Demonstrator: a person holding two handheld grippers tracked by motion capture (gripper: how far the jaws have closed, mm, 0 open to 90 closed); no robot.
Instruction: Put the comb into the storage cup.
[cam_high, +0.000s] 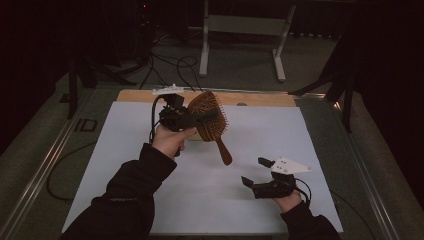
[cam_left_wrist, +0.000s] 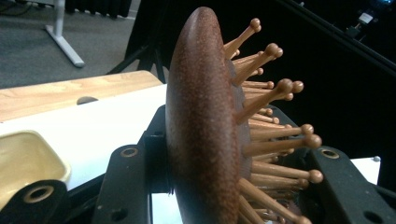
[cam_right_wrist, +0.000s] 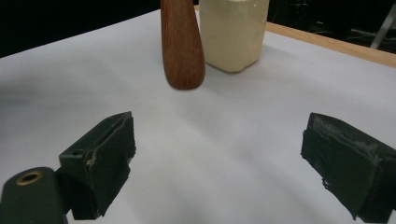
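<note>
The wooden hairbrush (cam_high: 209, 118) hangs in the air above the far middle of the table (cam_high: 125, 145), its head clamped between the jaws of the left gripper (cam_high: 192, 118) and its handle slanting down toward the person, probably so the free end can be taken or steered. Behind it stands a cream container (cam_right_wrist: 233, 32), perhaps its destination. The right gripper (cam_high: 257, 172) waits low near the table's right front, jaws spread and empty.

A white sheet (cam_high: 210, 195) covers most of the wooden surface (cam_high: 135, 95), whose bare strip runs along the twelve o'clock edge, while beyond it on the grey floor (cam_high: 240, 65) stand a white frame's legs (cam_high: 204, 45) and tangled black cables (cam_high: 170, 62).
</note>
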